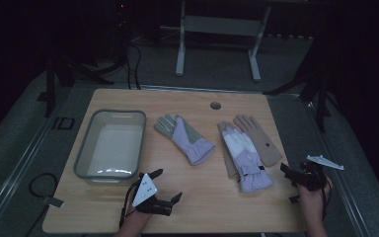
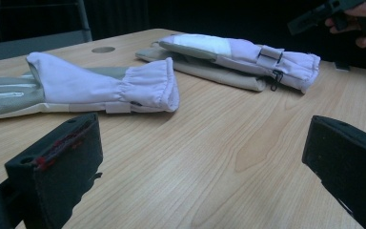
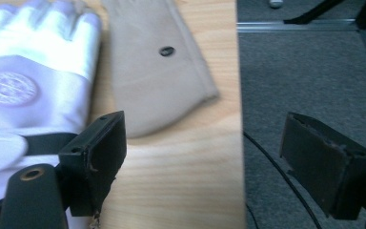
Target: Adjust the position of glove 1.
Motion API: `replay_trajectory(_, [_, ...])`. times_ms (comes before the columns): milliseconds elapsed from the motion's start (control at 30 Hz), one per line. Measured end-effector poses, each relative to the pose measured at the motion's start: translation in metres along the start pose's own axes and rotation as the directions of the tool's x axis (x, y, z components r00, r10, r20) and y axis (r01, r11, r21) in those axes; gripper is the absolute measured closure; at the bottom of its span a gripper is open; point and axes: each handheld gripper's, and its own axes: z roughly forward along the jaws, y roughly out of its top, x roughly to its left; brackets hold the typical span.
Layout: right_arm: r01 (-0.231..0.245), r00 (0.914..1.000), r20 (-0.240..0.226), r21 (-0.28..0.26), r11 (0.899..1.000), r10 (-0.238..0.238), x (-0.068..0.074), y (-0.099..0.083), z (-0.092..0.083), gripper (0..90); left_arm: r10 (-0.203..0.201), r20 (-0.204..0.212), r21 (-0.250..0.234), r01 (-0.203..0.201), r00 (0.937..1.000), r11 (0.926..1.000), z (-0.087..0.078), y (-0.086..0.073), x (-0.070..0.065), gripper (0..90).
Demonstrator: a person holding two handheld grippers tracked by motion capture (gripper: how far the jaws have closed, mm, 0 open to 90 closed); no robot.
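- The lavender glove [image 1: 246, 160] lay stacked on a tan glove [image 1: 259, 140] near the table's [image 1: 202, 207] right edge — a sloppy pinch risked dragging both.
- My right gripper [image 1: 296, 182] hung released over that edge, so it could've closed on air.
- Left gripper [image 1: 163, 190] sat released too, facing the other lavender glove [image 2: 100, 86] beside the bin [image 1: 109, 143].

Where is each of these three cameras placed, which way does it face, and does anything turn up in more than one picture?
High view: above the person's side, looking forward and down on the wooden table; forearms, left gripper and right gripper enter from below.
Left gripper view: low over the table, facing the lilac glove; its own open jaws frame the picture.
Right gripper view: at the table's right edge, looking down on the tan glove; open jaws.
Shared: the stacked lilac glove.
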Motion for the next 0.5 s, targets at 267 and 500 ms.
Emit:
replay_trajectory(267, [0.027,0.9987,-0.041,-0.023,0.999,-0.028,0.020,0.021,0.006,11.8,-0.009,0.006,0.003,0.009,0.9999,1.0000,0.000,0.000,0.001,0.0])
replay_trajectory(500, [0.137,0.9882,-0.068,-0.005,0.991,-0.137,0.037,0.037,0.016,21.4,-0.021,0.011,-0.002,0.021,0.9997,0.9998,0.000,0.000,0.003,0.0])
